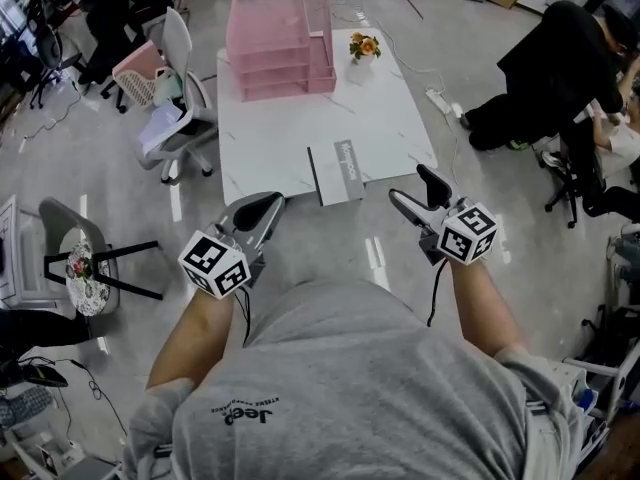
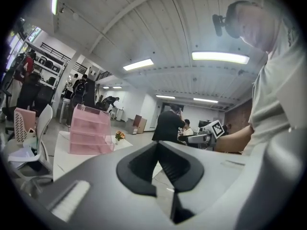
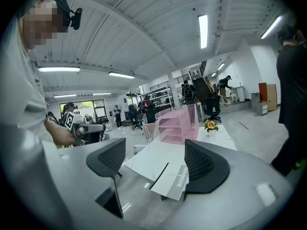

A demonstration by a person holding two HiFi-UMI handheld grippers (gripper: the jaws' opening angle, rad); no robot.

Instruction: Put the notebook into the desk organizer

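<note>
Pink desk organizer (image 1: 275,43), just one, stands at the far end of the white table (image 1: 400,118); one grey notebook (image 1: 340,173) lies flat at its near edge. You hold two grippers: left gripper (image 1: 270,208) pinched together on nothing, right gripper (image 1: 413,190) spread and empty. Your right gripper view catches the notebook; your left shows the organizer instead.

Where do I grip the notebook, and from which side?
Take the notebook by its near short edge, coming from the person's side. It lies flat on the table, and that end seems to jut past the table's edge, letting jaws go above and below. The open right gripper faces it.
</note>
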